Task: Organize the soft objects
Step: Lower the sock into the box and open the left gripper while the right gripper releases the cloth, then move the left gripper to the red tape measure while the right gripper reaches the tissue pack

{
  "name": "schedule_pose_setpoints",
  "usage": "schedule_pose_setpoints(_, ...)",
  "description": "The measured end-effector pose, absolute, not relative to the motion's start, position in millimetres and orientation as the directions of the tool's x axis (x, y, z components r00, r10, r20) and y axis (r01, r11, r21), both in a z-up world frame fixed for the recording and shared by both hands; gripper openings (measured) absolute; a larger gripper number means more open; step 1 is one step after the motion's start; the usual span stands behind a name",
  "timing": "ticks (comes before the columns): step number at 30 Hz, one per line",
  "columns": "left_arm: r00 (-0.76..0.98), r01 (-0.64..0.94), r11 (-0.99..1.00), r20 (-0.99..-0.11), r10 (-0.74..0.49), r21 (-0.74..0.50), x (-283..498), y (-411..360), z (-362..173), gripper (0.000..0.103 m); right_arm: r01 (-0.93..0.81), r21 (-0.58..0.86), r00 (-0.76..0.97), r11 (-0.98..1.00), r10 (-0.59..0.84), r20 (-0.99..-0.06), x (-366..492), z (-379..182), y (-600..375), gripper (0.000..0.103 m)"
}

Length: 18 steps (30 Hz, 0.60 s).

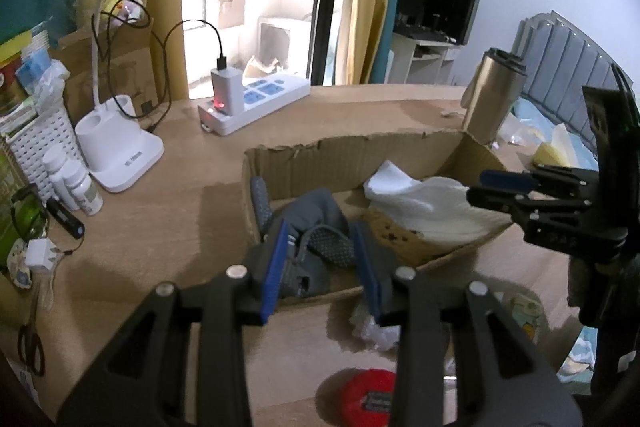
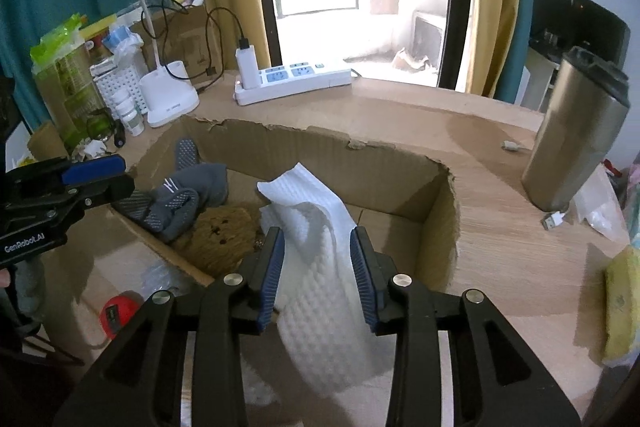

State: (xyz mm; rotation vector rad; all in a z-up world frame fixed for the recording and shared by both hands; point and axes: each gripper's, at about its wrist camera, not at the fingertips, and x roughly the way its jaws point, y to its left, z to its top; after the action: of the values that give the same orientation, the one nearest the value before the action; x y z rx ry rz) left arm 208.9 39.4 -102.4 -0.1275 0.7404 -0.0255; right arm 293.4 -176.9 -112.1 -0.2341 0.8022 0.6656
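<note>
A torn cardboard box (image 1: 348,155) (image 2: 436,227) sits on the wooden desk. Inside lie grey dotted socks (image 1: 320,239) (image 2: 188,199), a brown cloth piece (image 2: 224,231) (image 1: 400,239) and a white textured cloth (image 2: 316,247) (image 1: 432,207) that drapes over the box's near wall. My left gripper (image 1: 320,267) is open above the box's near edge, over the grey socks, and it also shows in the right wrist view (image 2: 100,175). My right gripper (image 2: 318,275) is open, its pads on either side of the white cloth; it also shows in the left wrist view (image 1: 492,187).
A power strip (image 1: 256,99) (image 2: 292,79), white desk lamp base (image 1: 120,151) (image 2: 168,99), small bottles (image 1: 76,183) and a white basket (image 1: 36,139) stand at the left. A steel tumbler (image 2: 576,135) (image 1: 492,91) stands right of the box. A red object (image 1: 368,395) (image 2: 118,311) lies near the front.
</note>
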Motion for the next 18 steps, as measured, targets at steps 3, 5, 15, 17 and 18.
schedule_pose_setpoints(3, 0.746, -0.022, 0.991, -0.662, -0.071, -0.131, 203, 40, -99, 0.037, -0.626, 0.046, 0.518, 0.779, 0.458, -0.722, 288, -108, -182, 0.037)
schedule_pose_setpoints(5, 0.752, -0.020, 0.991, -0.655, -0.074, -0.135, 199, 39, -96, 0.037, -0.620, 0.044, 0.526, 0.783, 0.456, -0.718, 284, -106, -185, 0.037)
schedule_pose_setpoints(15, 0.769, -0.001, 0.989, -0.632, -0.095, -0.150, 184, 32, -88, 0.037, -0.587, 0.028, 0.566, 0.809, 0.436, -0.700, 266, -95, -206, 0.038)
schedule_pose_setpoints(17, 0.773, 0.003, 0.988, -0.626, -0.098, -0.151, 180, 30, -86, 0.038, -0.579, 0.028, 0.573, 0.815, 0.431, -0.697, 262, -94, -210, 0.039)
schedule_pose_setpoints(18, 0.776, 0.005, 0.988, -0.623, -0.099, -0.151, 178, 30, -85, 0.038, -0.575, 0.028, 0.576, 0.818, 0.428, -0.697, 260, -93, -213, 0.039)
